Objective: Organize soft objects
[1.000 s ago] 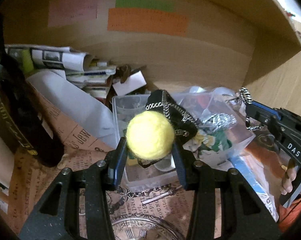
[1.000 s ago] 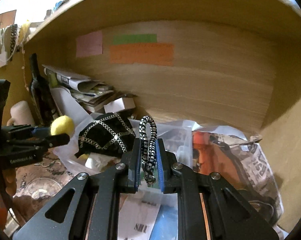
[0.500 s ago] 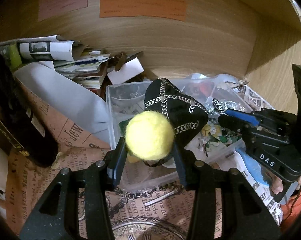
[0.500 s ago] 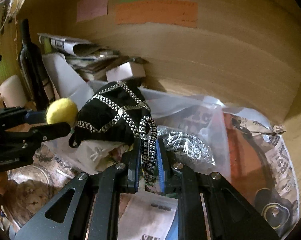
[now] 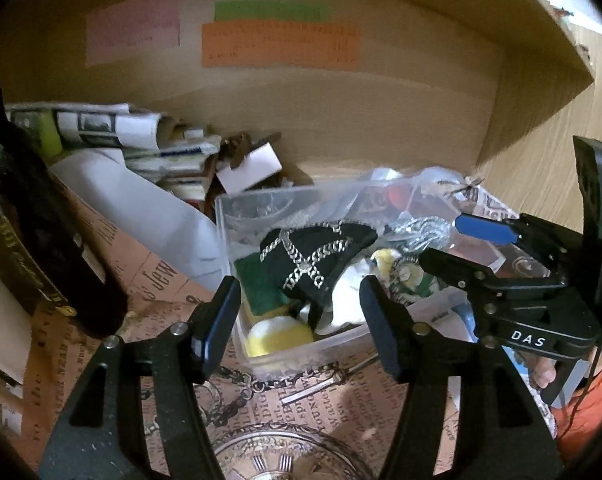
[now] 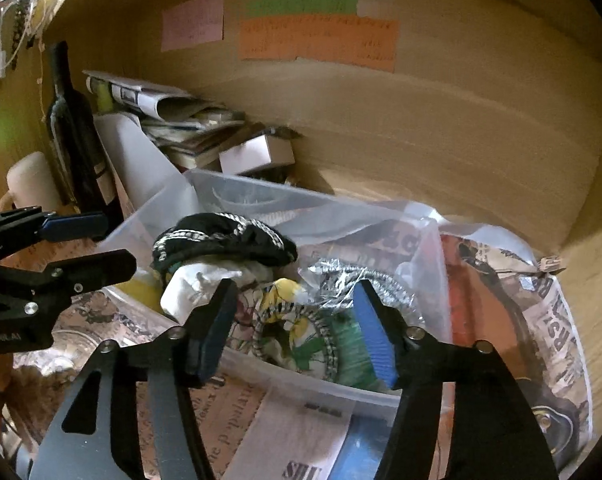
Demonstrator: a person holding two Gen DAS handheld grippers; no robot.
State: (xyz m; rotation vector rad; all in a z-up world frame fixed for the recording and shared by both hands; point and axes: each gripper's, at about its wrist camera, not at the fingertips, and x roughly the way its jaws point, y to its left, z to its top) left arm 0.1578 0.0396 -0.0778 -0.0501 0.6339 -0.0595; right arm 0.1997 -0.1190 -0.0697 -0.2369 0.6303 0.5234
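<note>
wooden alcove walls with coloured paper notes close around a cluttered table. both tools gape wide and empty over the clear plastic box [image 5: 341,340]: left tool [image 5: 299,320] right above the yellow fuzzy ball [image 5: 279,336] in the near corner, right tool [image 6: 295,328] above the black-and-white braided cord ring [image 6: 297,332]. black chain-trimmed fabric [image 5: 317,256] sits between them; a dark bottle [image 6: 75,128] stands well off to the left.

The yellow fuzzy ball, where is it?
In the left wrist view the yellow ball lies in the clear plastic box's near-left corner, below the black chained pouch, just beyond the open left gripper.
</note>
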